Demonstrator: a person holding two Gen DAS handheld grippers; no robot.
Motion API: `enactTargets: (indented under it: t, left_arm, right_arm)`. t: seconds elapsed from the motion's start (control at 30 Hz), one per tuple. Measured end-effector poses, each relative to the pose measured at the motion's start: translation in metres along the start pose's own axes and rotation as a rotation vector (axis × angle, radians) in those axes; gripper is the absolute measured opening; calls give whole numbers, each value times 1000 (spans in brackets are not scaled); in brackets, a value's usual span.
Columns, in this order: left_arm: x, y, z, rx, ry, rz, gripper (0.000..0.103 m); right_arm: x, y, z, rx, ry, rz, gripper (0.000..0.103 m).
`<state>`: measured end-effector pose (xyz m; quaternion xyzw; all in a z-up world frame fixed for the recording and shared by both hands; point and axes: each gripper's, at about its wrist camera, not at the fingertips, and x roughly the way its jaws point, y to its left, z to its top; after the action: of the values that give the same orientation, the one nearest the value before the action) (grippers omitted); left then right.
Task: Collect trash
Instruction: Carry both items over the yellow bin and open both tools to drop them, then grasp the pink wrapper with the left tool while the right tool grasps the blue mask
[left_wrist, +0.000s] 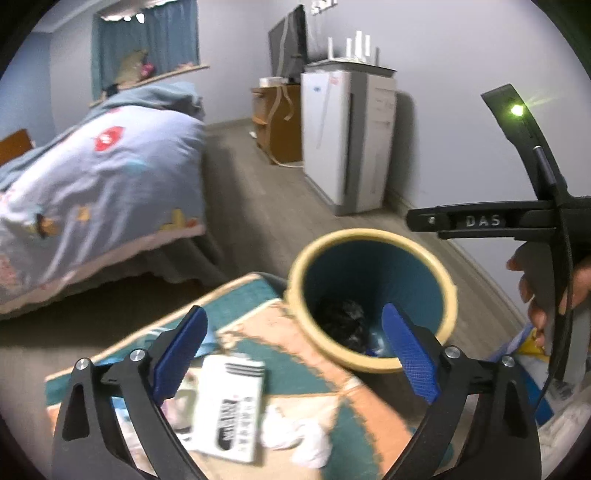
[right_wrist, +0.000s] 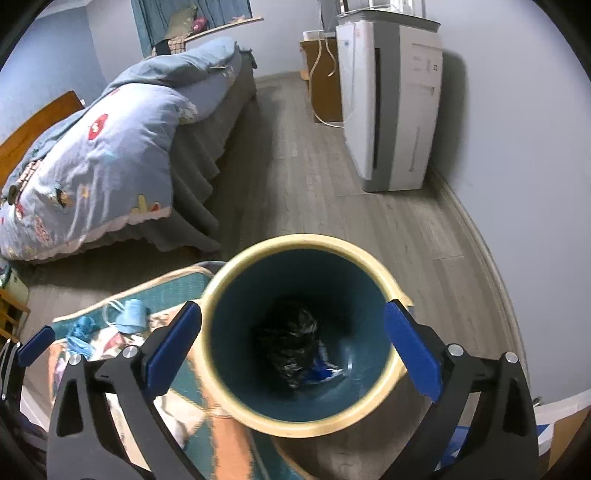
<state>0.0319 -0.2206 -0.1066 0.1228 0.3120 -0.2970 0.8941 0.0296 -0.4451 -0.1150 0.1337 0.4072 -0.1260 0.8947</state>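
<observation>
Right claw (right_wrist: 291, 354) hangs released, empty over the wastebasket (right_wrist: 376, 266); left claw (left_wrist: 295, 354) released too; next, pinch the crumpled tissue (left_wrist: 299, 439) below it firmly.

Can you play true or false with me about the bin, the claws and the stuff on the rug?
1. Both claws are open and empty. True: left claw, right claw.
2. The bin is empty. False: a black bag lies at the bottom.
3. A white crumpled tissue lies on the rug. True.
4. The bin is red inside. False: teal inside, with a cream rim.
5. The bed has a blue quilt. True.
</observation>
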Motion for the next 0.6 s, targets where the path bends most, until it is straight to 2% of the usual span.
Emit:
enactTargets:
  t: [0.33, 0.47, 0.6]
  left_arm:
    - [-59, 71, -11, -91, -17, 132, 96]
    - [-89, 105, -22, -147, -53, 192, 98]
    - [-99, 144, -37, -230, -26, 262, 98]
  right_arm:
    - [-2, 69, -5, -99, 12, 76, 97]
    - [-1, 102, -10, -133, 28, 106, 97]
    - [2, 134, -21, -169, 54, 128, 97]
